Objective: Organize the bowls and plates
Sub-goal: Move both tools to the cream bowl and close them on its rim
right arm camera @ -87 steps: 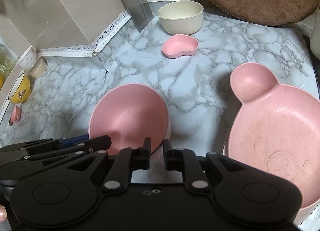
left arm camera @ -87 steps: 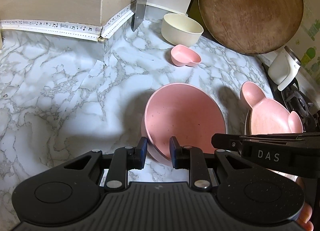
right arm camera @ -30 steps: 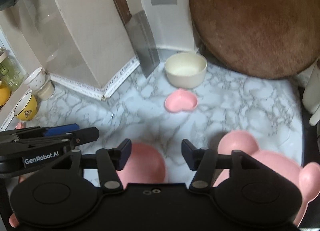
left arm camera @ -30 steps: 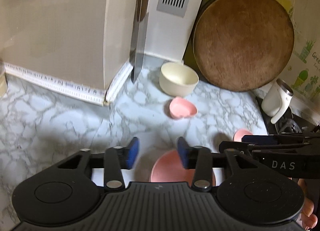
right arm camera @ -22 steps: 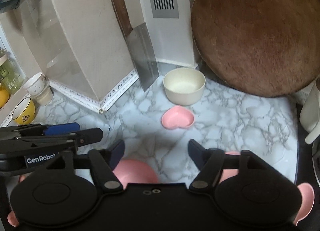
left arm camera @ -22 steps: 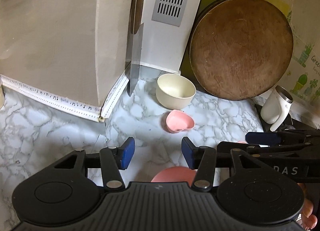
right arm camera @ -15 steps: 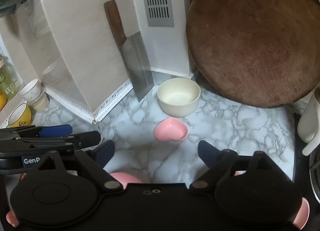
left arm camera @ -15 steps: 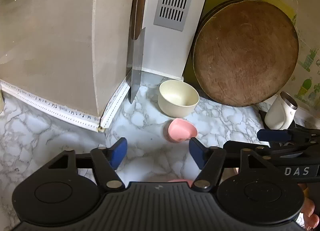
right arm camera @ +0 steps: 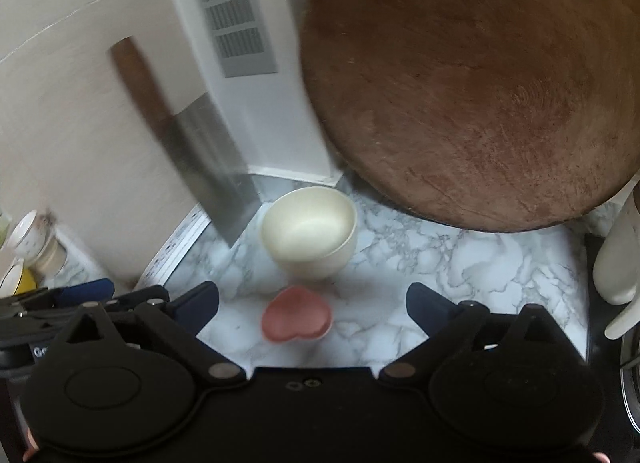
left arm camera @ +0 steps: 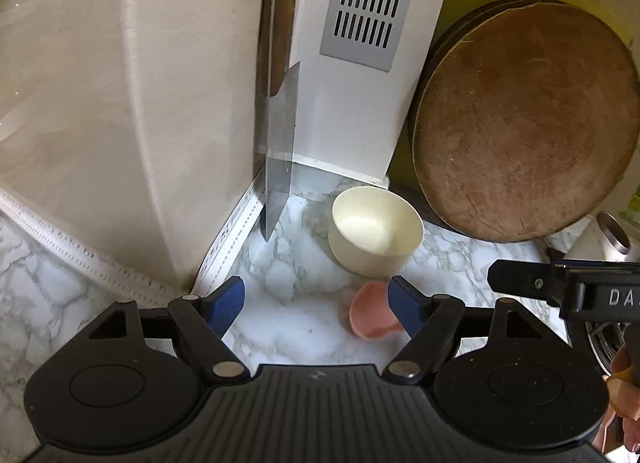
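Pink heart dish (right arm camera: 297, 319) between right hand-held gripper (right arm camera: 312, 303) fingers

I see the heart dish (right arm camera: 297, 319) on the surface (right arm camera: 460, 263), bowl (right arm camera: 310, 229) just behind it, cleaver (right arm camera: 208, 159) left, round board (right arm camera: 472, 83) behind right.

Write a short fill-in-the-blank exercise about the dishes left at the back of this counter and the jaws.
1. The small pink dish is shaped like a ____.
2. The cream bowl stands between the cleaver and the round wooden ____.
3. The right gripper has its jaws ____, nothing held.
4. The countertop has a ____ pattern.

Missing words: heart; board; open; marble
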